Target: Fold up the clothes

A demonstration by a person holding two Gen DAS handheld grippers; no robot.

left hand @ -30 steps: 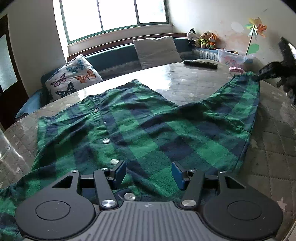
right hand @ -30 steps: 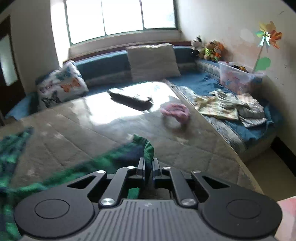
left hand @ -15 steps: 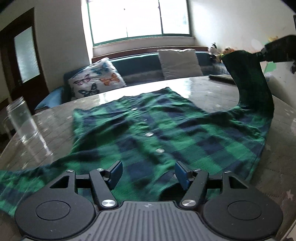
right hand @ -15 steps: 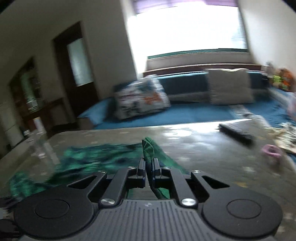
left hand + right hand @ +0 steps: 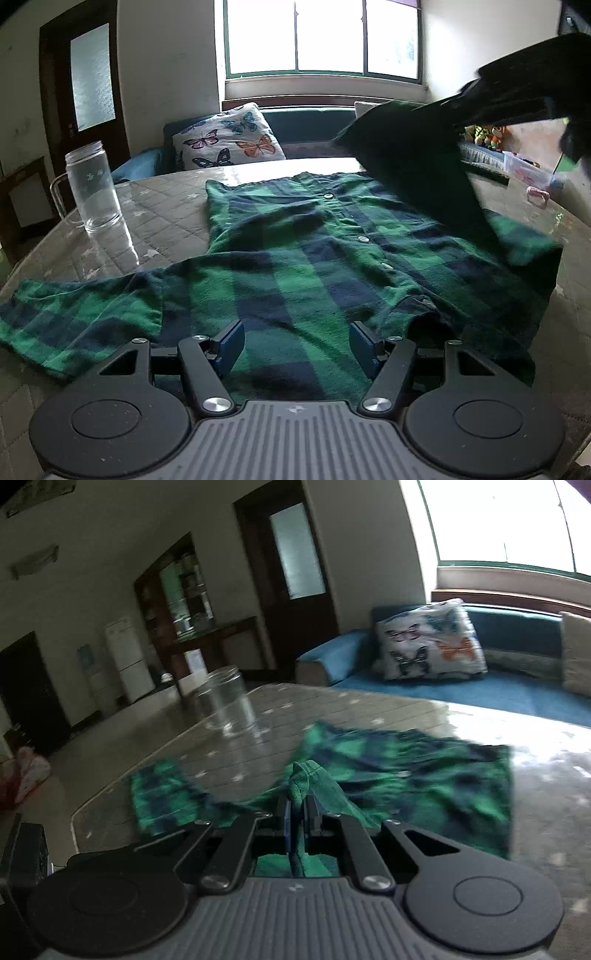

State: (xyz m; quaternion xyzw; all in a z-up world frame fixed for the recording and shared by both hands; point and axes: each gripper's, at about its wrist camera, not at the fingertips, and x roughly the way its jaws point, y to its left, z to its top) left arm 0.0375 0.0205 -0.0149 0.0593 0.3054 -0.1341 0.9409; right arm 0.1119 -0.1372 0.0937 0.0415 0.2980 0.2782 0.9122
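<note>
The right gripper [image 5: 297, 814] is clenched on the plaid shirt's [image 5: 303, 266] sleeve [image 5: 410, 147], lifted over the body. The left gripper [image 5: 295, 341] is released, so the shirt could drag toward the glass mug [image 5: 94, 188].

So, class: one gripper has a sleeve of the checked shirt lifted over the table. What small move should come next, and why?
Probably carry the sleeve on across the shirt and lower it onto the chest. The right gripper is shut on the cloth and holds it lifted above the buttons, not yet laid down. The left gripper is open over the collar end and grips nothing.
</note>
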